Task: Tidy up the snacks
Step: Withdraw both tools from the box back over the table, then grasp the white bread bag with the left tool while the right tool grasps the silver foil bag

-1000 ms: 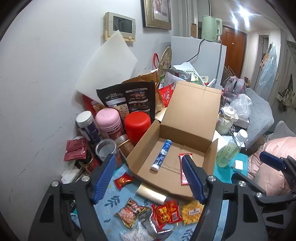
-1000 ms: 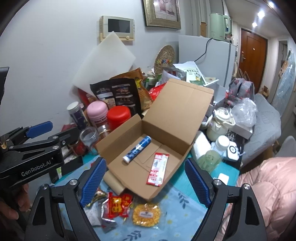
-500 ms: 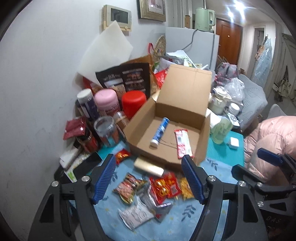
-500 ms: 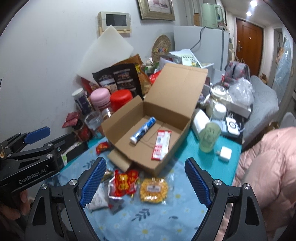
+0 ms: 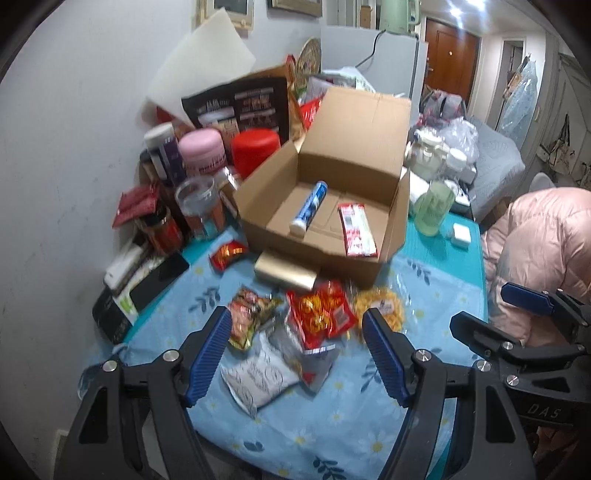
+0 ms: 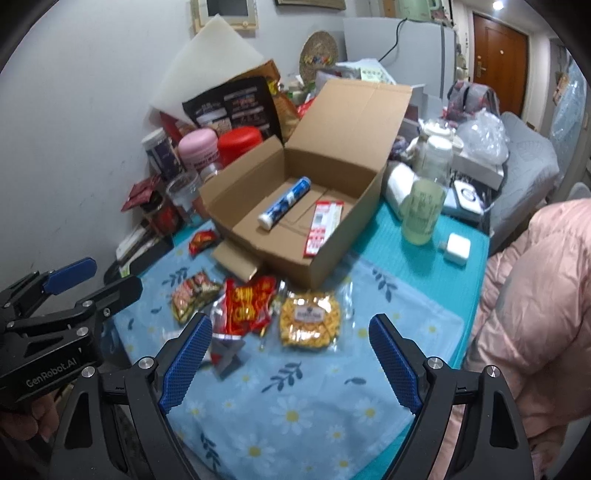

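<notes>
Here, left tongs gaping, empty, above snack packets on the counter. Right tongs likewise spread, gripping nothing, just short of the yellow packet. Beyond both, cardboard box with blue tube, red packet.

A lived-in home is shown: a blue daisy-printed tablecloth is crowded with lidded food jars, a pale green electric kettle is set on a white fridge, and a brown wooden entrance door is seen behind
</notes>
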A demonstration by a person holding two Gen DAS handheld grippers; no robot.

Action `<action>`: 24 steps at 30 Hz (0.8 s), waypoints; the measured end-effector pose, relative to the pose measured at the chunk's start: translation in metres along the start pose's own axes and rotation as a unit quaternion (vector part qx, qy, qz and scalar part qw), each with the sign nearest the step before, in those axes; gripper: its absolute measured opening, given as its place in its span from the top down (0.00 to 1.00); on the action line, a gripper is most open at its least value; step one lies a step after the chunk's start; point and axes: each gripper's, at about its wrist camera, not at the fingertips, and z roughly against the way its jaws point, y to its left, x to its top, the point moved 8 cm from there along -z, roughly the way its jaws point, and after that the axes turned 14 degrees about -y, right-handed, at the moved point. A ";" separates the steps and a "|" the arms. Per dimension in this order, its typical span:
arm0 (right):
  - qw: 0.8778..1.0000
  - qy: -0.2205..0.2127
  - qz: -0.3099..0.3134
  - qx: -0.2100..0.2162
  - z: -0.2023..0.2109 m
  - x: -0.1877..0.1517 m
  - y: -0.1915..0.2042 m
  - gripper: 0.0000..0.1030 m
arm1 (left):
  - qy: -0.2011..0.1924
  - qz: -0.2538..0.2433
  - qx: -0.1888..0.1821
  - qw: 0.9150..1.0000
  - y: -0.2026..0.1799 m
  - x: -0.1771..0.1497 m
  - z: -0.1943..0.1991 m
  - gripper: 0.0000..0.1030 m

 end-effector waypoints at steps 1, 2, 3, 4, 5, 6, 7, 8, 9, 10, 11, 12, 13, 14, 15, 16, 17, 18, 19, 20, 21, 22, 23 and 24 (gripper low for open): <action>1.000 0.004 0.000 0.002 -0.002 -0.004 0.000 0.15 | 0.005 0.000 0.000 1.000 0.000 -0.004 -0.001 0.29; 1.000 0.011 0.000 0.004 -0.004 -0.010 0.001 0.15 | 0.010 0.000 0.000 1.000 0.001 -0.009 -0.003 0.29; 1.000 0.015 -0.001 0.005 -0.006 -0.014 0.002 0.15 | 0.014 0.000 0.000 1.000 0.001 -0.013 -0.004 0.29; 1.000 0.019 -0.002 0.006 -0.007 -0.019 0.002 0.15 | 0.018 0.002 0.000 1.000 0.002 -0.018 -0.005 0.29; 1.000 0.025 -0.003 0.008 -0.010 -0.025 0.003 0.15 | 0.023 0.005 -0.001 1.000 0.003 -0.022 -0.006 0.29; 1.000 0.029 -0.004 0.010 -0.012 -0.028 0.003 0.15 | 0.030 0.008 -0.003 1.000 0.004 -0.028 -0.008 0.29; 0.999 0.032 -0.004 0.012 -0.014 -0.032 0.004 0.15 | 0.035 0.010 -0.003 0.999 0.005 -0.032 -0.009 0.29; 0.999 0.037 -0.004 0.013 -0.016 -0.037 0.005 0.15 | 0.040 0.013 -0.002 0.999 0.006 -0.036 -0.010 0.29; 0.999 0.044 -0.003 0.014 -0.019 -0.043 0.005 0.15 | 0.045 0.015 -0.002 0.999 0.007 -0.041 -0.012 0.29; 0.999 0.049 -0.003 0.014 -0.021 -0.045 0.006 0.15 | 0.051 0.018 -0.001 0.999 0.009 -0.045 -0.014 0.29; 0.998 0.056 -0.003 0.016 -0.025 -0.051 0.007 0.15 | 0.056 0.020 0.001 0.998 0.010 -0.050 -0.015 0.29; 0.998 0.061 -0.002 0.017 -0.027 -0.054 0.008 0.15 | 0.062 0.023 0.002 0.998 0.012 -0.054 -0.017 0.29; 0.998 0.067 -0.002 0.018 -0.030 -0.059 0.009 0.15 | 0.068 0.027 0.002 0.997 0.014 -0.058 -0.020 0.29; 0.997 0.074 -0.001 0.020 -0.033 -0.064 0.011 0.15 | 0.074 0.032 0.003 0.997 0.016 -0.062 -0.023 0.29; 0.997 0.080 -0.001 0.022 -0.036 -0.067 0.012 0.15 | 0.080 0.036 0.004 0.996 0.019 -0.066 -0.026 0.29; 0.996 0.084 0.000 0.023 -0.038 -0.069 0.013 0.15 | 0.084 0.039 0.005 0.996 0.021 -0.069 -0.028 0.29; 0.996 0.091 0.003 0.024 -0.042 -0.074 0.015 0.15 | 0.090 0.042 0.007 0.995 0.023 -0.072 -0.032 0.29; 0.995 0.095 0.004 0.025 -0.045 -0.076 0.016 0.15 | 0.095 0.045 0.008 0.994 0.025 -0.076 -0.035 0.29; 0.995 0.099 0.006 0.026 -0.047 -0.078 0.017 0.15 | 0.099 0.049 0.008 0.994 0.026 -0.079 -0.038 0.29; 0.994 0.104 0.007 0.027 -0.051 -0.080 0.018 0.15 | 0.106 0.055 0.008 0.993 0.028 -0.083 -0.041 0.29; 0.994 0.107 0.008 0.028 -0.053 -0.081 0.018 0.15 | 0.111 0.059 0.007 0.992 0.029 -0.085 -0.044 0.29; 0.993 0.111 0.009 0.029 -0.056 -0.083 0.019 0.15 | 0.117 0.067 0.006 0.991 0.031 -0.089 -0.049 0.29; 0.993 0.117 0.010 0.029 -0.060 -0.085 0.020 0.15 | 0.121 0.071 0.006 0.990 0.032 -0.091 -0.053 0.29; 0.992 0.120 0.011 0.029 -0.063 -0.087 0.020 0.15 | 0.125 0.074 0.007 0.989 0.034 -0.094 -0.057 0.29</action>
